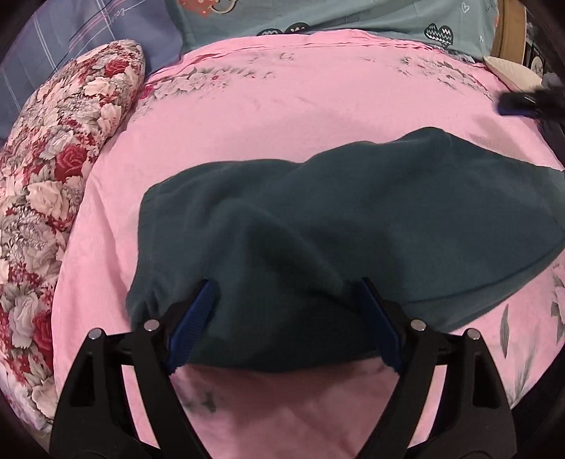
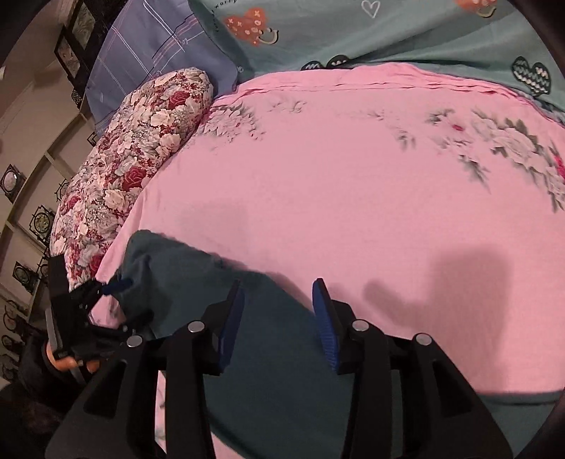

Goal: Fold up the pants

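Dark teal pants (image 1: 353, 226) lie on the pink floral bedsheet (image 1: 282, 106). My left gripper (image 1: 286, 293) is open, its blue-padded fingers (image 1: 197, 314) straddling the near bunched end of the pants, with cloth lying between and over the pads. In the right wrist view the pants (image 2: 275, 353) run from lower right to the left. My right gripper (image 2: 279, 296) is open above the cloth, near its far edge, holding nothing. The left gripper (image 2: 116, 284) shows at the left there, at the pants' end. The right gripper (image 1: 522, 102) appears blurred at the far right of the left wrist view.
A red-and-white rose-print bolster pillow (image 1: 60, 183) lies along the left edge of the bed. A blue plaid pillow (image 2: 155, 46) and a teal heart-print quilt (image 2: 388, 31) lie at the head. A wall with framed tiles (image 2: 21, 219) is at far left.
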A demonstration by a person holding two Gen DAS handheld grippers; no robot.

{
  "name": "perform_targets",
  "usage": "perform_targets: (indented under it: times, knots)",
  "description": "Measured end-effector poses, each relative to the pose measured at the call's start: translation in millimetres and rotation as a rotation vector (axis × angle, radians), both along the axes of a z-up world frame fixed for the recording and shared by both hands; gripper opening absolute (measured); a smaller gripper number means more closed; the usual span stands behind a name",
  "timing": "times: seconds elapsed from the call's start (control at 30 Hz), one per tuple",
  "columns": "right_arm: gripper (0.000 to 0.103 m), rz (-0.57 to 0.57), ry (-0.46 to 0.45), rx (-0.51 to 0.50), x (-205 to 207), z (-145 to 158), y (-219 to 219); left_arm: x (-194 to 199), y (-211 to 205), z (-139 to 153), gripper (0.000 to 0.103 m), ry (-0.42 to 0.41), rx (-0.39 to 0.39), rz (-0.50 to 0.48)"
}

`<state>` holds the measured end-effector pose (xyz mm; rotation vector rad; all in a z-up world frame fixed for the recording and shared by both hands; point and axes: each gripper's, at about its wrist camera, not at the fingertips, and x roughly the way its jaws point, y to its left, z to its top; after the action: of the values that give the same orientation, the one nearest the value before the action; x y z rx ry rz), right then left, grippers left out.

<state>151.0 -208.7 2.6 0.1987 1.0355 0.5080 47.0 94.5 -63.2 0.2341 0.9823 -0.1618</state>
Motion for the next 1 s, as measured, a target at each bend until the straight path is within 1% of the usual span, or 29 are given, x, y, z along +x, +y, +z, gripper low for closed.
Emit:
perform_targets:
  times: [0.07,0.13,0.17,0.27,0.33,0.37,0.43,0.5,0.57,0.63,0.67,0.77,0.8,0.83,1.0]
  knots:
    - [0.041,0.033,0.047,0.0,29.3,-13.2,23.6,-7.4,6.0,0.5,0.084,0.001,0.012,0.002]
    - [0.041,0.051,0.098,-0.017,44.8,-27.8,38.8,-13.1,17.6,0.4,0.085,0.012,0.017,0.012]
    - [0.041,0.067,0.14,-0.013,50.5,-36.5,45.0,-16.2,22.9,0.3,0.085,0.018,0.014,0.02]
    - [0.041,0.151,0.258,0.022,42.7,-51.8,55.2,-25.1,35.5,5.1,0.084,0.021,0.014,0.029]
    - [0.041,0.219,0.332,0.062,28.9,-54.8,56.2,-31.2,33.8,14.7,0.082,-0.012,-0.001,0.011]
    - [0.041,0.242,0.351,0.057,23.1,-55.0,57.3,-31.0,31.5,19.4,0.082,-0.032,-0.008,-0.001]
    - [0.041,0.236,0.375,0.075,21.6,-54.5,53.6,-27.2,18.7,32.0,0.083,-0.081,-0.025,-0.043]
    - [0.042,0.221,0.388,0.097,26.2,-54.4,48.3,-18.1,2.4,35.1,0.083,-0.102,-0.037,-0.089]
    - [0.043,0.198,0.42,0.143,33.3,-57.1,46.5,-4.8,-13.7,30.9,0.083,-0.095,-0.04,-0.121]
    - [0.044,0.2,0.457,0.176,35.7,-60.9,49.3,8.6,-32.0,22.6,0.083,-0.086,-0.043,-0.152]
    - [0.047,0.203,0.477,0.19,34.7,-62.7,50.3,14.0,-39.1,17.7,0.083,-0.078,-0.043,-0.163]
    - [0.047,0.201,0.53,0.227,28.5,-64.4,46.0,26.7,-52.3,0.9,0.083,-0.028,-0.047,-0.177]
    - [0.047,0.206,0.546,0.235,24.6,-64.5,44.0,27.0,-54.7,-4.2,0.084,-0.021,-0.041,-0.178]
    - [0.047,0.208,0.554,0.236,21.8,-64.8,43.1,27.4,-54.0,-5.0,0.085,-0.03,-0.047,-0.176]
    - [0.047,0.197,0.56,0.229,19.2,-69.2,44.2,29.0,-52.0,-5.3,0.086,-0.019,-0.063,-0.173]
